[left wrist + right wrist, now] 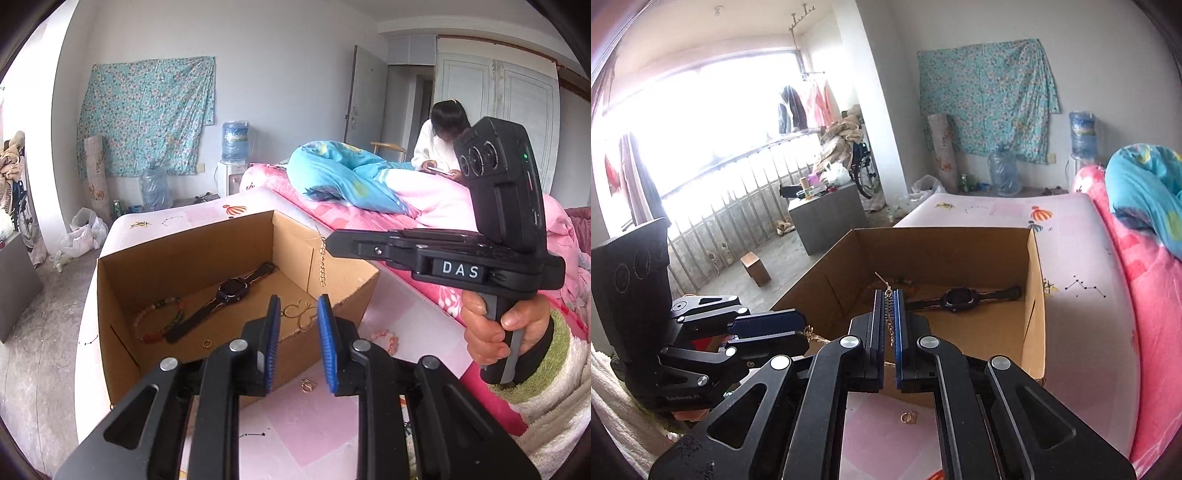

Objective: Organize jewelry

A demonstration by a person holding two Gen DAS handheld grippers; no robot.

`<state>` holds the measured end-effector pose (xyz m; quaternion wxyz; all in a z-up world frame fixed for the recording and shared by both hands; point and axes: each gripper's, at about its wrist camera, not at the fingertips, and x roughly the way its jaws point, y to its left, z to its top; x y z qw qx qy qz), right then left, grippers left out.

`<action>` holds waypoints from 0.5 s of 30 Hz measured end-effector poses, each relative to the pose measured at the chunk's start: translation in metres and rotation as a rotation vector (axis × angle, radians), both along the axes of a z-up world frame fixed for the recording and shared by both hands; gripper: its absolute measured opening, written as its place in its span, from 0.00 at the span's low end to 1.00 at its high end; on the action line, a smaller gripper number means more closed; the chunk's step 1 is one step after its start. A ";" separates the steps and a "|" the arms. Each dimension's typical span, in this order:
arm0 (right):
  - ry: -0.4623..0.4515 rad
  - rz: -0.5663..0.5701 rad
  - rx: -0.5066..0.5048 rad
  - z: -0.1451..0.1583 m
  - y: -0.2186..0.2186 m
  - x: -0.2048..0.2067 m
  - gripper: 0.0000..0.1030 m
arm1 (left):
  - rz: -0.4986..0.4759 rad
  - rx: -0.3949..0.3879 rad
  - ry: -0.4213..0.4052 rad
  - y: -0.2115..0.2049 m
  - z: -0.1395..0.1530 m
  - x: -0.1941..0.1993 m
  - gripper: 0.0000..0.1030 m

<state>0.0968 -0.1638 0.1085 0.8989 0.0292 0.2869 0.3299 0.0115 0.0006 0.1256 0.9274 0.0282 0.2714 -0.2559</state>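
gold chain pinched in right gripper over cardboard box; left gripper spread, empty. lower inside walls before release, avoid snagging rim.

- Daylight illuminates both views; the source is the window in the right wrist view.
- The window is overexposed to white; glare washes out the railing and hanging clothes.
- The left wrist view is evenly lit, with soft shadows inside the box.
- Fisheye distortion bends walls and edges; dark vignettes fill the corners.
- Focus is sharp overall; near gripper parts appear slightly soft.
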 end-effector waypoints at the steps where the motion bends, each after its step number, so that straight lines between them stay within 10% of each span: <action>1: 0.021 -0.002 -0.013 -0.003 0.002 0.010 0.02 | 0.010 0.006 0.013 0.000 0.000 0.012 0.19; 15: 0.182 -0.052 -0.158 -0.032 0.013 0.087 0.08 | 0.086 0.056 0.278 -0.009 -0.037 0.134 0.30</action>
